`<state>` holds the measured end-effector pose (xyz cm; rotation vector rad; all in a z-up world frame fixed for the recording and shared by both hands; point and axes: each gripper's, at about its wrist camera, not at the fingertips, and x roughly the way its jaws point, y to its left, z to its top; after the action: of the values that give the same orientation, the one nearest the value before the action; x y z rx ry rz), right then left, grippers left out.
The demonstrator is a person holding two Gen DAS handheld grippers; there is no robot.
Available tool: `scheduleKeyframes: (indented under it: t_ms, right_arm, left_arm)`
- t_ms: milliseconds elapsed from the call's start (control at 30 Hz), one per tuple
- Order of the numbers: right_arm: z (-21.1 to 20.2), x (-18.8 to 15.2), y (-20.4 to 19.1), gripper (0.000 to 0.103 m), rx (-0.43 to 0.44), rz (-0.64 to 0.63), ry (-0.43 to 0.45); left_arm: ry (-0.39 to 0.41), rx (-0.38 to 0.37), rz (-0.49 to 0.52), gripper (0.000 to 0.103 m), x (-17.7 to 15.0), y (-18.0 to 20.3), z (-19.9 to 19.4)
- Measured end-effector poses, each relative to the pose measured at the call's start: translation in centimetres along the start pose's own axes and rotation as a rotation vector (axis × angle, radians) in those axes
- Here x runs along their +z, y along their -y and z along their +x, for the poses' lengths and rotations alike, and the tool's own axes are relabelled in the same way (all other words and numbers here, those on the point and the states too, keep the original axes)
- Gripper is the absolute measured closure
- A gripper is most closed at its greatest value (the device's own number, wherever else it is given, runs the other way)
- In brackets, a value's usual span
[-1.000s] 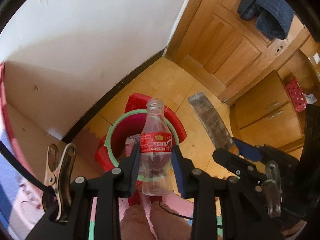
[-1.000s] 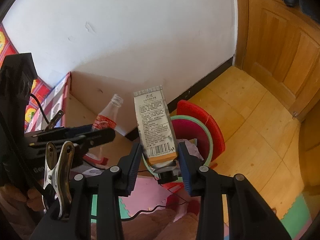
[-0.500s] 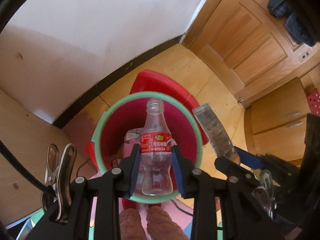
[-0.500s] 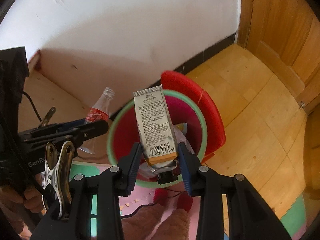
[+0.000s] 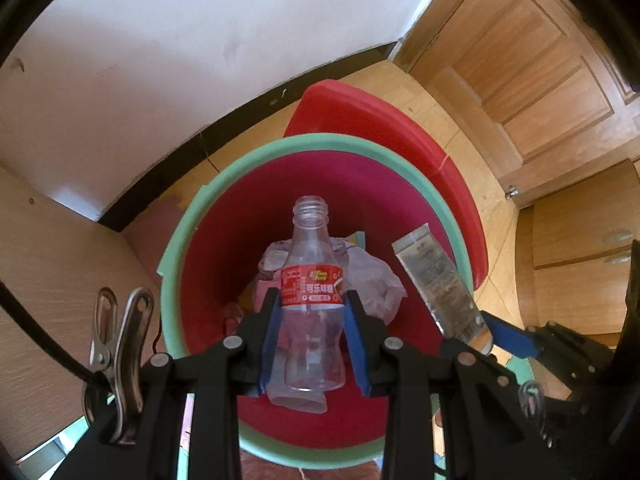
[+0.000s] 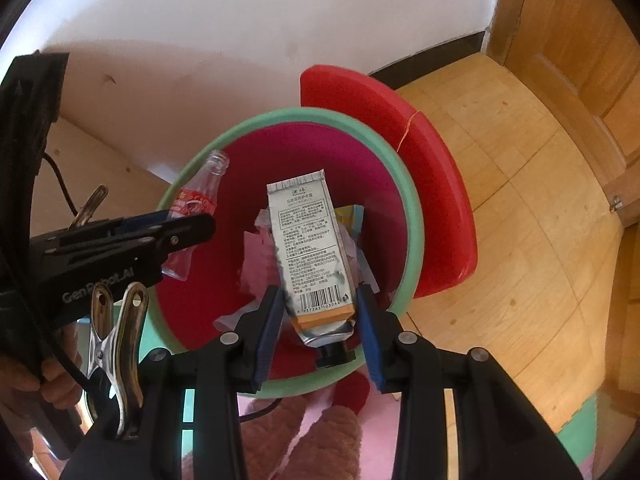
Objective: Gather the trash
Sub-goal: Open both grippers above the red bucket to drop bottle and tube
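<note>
My left gripper is shut on a clear plastic bottle with a red label and no cap, held neck-forward over the mouth of a red bin with a green rim. My right gripper is shut on a flattened silver tube with a black cap, also over the bin. Each view shows the other tool: the tube at the right, the bottle at the left. Crumpled paper and wrappers lie at the bottom of the bin.
The bin's red lid stands open behind it. A white wall with black skirting and a wooden panel lie to the left, wooden doors to the right. Pink and green foam mats and pink slippers are below.
Both grippers have come down toward the bin with bottle and tube still held; the bin fills much more of each view and its contents show now.
</note>
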<state>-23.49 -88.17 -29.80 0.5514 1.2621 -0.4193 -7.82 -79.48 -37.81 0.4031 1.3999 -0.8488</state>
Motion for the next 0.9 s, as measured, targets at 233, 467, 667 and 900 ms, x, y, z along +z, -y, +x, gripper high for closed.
scheduleKeyframes:
  t_ms: [233,467,667,900]
  right_arm:
    - [0.1,0.4,0.1,0.064,-0.006,0.006,-0.004]
    - [-0.9,0.4,-0.5,0.056,-0.01,-0.022,0.011]
    - [-3.0,0.1,-0.9,0.056,0.025,-0.047,0.024]
    - [-5.6,-0.2,-1.3,0.056,0.061,-0.086,0.046]
  left_arm:
    - [-0.003,0.021,0.006,0.071,0.6,0.7,-0.6]
    - [-0.002,0.035,-0.005,0.07,0.8,0.6,-1.7]
    - [0.03,0.046,-0.023,0.07,0.7,1.2,-4.3]
    - [0.079,0.051,-0.036,0.07,0.5,2.1,-7.8]
